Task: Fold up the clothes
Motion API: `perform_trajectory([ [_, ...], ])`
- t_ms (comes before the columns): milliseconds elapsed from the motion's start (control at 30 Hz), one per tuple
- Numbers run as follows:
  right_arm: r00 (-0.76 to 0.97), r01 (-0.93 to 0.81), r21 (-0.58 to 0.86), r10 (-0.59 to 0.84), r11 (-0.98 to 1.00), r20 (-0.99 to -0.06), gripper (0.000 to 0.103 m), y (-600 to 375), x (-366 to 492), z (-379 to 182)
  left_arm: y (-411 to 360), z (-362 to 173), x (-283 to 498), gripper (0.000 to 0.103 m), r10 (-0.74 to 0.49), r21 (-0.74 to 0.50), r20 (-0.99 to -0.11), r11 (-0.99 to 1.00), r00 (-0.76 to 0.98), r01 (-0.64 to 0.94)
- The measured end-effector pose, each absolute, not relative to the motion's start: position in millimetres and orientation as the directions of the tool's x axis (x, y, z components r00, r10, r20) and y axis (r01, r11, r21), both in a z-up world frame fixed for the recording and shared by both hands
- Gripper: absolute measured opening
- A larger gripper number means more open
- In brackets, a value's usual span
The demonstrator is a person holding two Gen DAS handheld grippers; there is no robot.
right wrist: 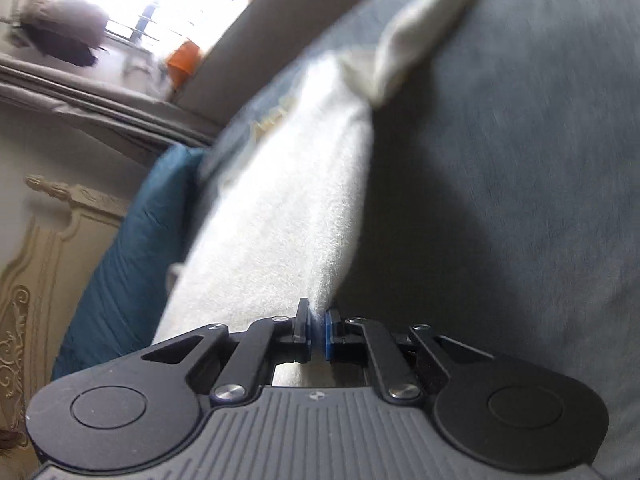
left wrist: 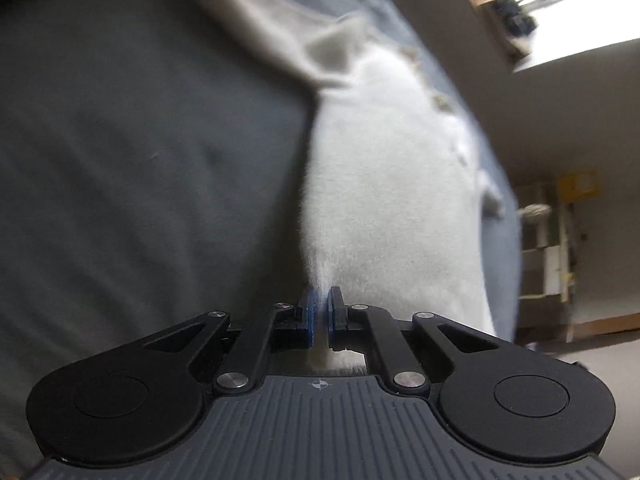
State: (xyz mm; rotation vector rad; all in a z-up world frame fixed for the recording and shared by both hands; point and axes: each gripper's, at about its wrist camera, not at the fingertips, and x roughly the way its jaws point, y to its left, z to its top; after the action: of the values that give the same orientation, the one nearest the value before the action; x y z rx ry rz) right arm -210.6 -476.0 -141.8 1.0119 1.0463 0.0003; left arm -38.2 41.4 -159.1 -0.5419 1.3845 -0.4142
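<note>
White fleecy garment (left wrist: 384, 184): stretched over grey bedsheet (left wrist: 140, 140), edge pinched between blue pads of left hand-held gripper (left wrist: 320, 320) and right hand-held gripper (right wrist: 318, 332), both clamped on it. Teal pillow (right wrist: 132, 264) beside bed.

A bed covered with a grey-blue sheet (left wrist: 132, 152) carries the things; a white fuzzy garment (left wrist: 384, 184) lies stretched across the sheet, one narrow end (right wrist: 432, 12) trailing over it; a teal pillow (right wrist: 124, 264) rests at the bed's edge.
</note>
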Motion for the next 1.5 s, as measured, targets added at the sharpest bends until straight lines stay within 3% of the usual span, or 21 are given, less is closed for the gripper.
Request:
perform_trajectory([
  [133,0.440,0.571,0.650,0.481,0.502,-0.758,0.006,-463,-217,-208,50,-199,-52,0.004,-0.508,-0.511,-0.859,0.857,0.062,-0.062],
  [333,0.448,0.509,0.627,0.441,0.589,-0.778,0.006,-458,-220,-178,51,-188,-55,0.004,-0.504,-0.502,-0.860,0.864,0.083,0.042],
  [600,0.319,0.606,0.497,0.382,0.621,-0.867,0.007,-450,-212,-229,36,-222,-57,0.005,-0.414,-0.411,-0.910,0.908,0.019,0.081],
  [700,0.280,0.627,0.457,0.365,0.631,-0.888,0.007,-446,-213,-248,34,-229,-58,0.008,-0.395,-0.392,-0.918,0.916,0.019,0.089],
  [800,0.258,0.635,0.432,0.352,0.641,-0.900,0.009,-443,-211,-253,30,-230,-58,0.018,-0.368,-0.363,-0.930,0.923,0.016,0.130],
  [933,0.228,0.610,0.405,0.339,0.681,-0.913,0.026,-443,-209,-245,32,-221,-59,0.036,-0.339,-0.326,-0.940,0.930,0.051,0.169],
  [1033,0.231,0.590,0.351,0.265,0.727,-0.936,0.039,-446,-216,-229,40,-212,-61,0.041,-0.326,-0.310,-0.941,0.938,0.089,0.154],
  [1300,0.414,0.463,0.371,0.174,0.805,-0.894,0.040,-439,-216,-174,51,-192,-48,0.042,-0.328,-0.314,-0.919,0.944,0.218,0.097],
  [1500,0.486,0.261,0.427,0.264,0.866,-0.833,0.039,-391,-148,-157,65,-176,-4,0.043,-0.360,-0.390,-0.856,0.921,0.372,-0.008],
])
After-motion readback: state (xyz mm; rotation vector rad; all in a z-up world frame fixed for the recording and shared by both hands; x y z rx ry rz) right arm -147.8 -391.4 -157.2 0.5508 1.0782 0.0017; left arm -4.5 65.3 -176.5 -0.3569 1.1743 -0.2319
